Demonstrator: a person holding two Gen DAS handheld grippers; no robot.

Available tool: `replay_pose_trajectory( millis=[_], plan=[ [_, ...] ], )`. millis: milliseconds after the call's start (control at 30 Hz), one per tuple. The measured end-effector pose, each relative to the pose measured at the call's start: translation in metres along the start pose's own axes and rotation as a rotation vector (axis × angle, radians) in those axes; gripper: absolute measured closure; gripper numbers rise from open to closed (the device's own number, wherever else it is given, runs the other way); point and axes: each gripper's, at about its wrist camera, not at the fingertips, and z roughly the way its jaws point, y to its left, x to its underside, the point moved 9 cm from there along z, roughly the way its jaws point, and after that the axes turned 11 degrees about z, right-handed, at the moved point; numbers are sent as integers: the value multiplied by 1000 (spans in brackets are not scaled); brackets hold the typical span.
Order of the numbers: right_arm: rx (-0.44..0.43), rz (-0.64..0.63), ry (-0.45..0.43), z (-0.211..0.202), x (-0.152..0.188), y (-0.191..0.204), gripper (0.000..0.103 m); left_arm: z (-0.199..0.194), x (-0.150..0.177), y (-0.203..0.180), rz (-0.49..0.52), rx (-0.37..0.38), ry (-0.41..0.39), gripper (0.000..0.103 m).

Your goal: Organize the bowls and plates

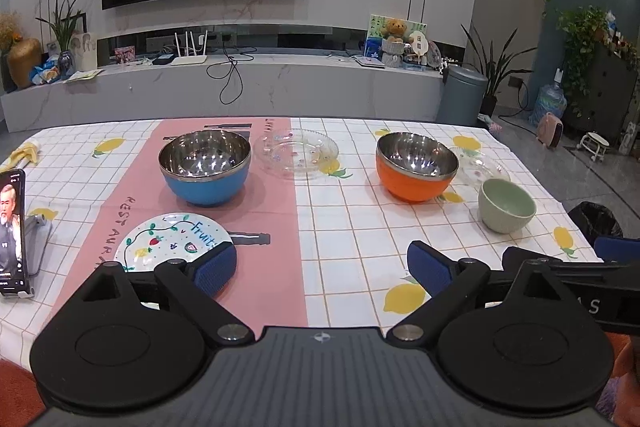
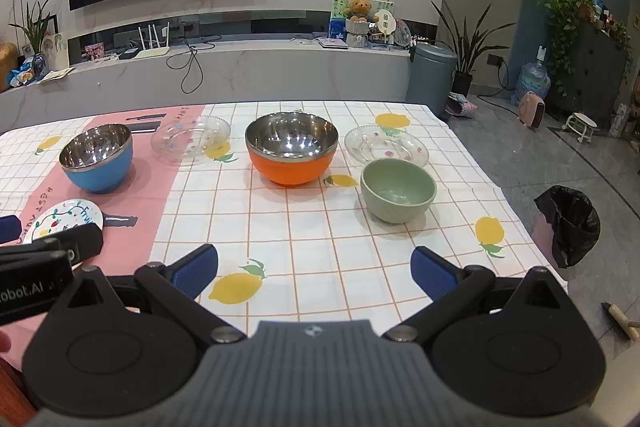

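Steel bowls sat beyond my spread left tongs and right tongs; gripping rims squarely seemed wisest.

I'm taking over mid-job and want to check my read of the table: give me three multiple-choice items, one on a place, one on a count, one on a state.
1. Where does the green bowl sit?
A. Beside the blue bowl
B. In front of a clear glass plate, right of the orange bowl
C. Inside the orange bowl

2. How many bowls are on the table?
A. Two
B. Three
C. Five

3. What state is the right gripper in?
A. Open, holding nothing
B. Shut on a plate
C. Shut on a bowl

Answers:
1 B, it stands near the table's right edge.
2 B: blue bowl, orange, green.
3 A, its fingers are spread over bare cloth.
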Motion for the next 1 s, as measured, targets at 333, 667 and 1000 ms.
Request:
replay_pose_trajectory(
  millis=[333, 667, 1000],
  plan=[
    [-1, -2, 2, 1, 0, 0, 3, 0, 2, -4, 5, 21, -1, 5],
    [1, 0, 5, 1, 0, 1, 3, 1, 1, -7, 19, 25, -4, 14],
    [1, 4, 8, 3, 1, -1, 3, 2, 2, -4, 20, 12, 7, 15]
  ],
)
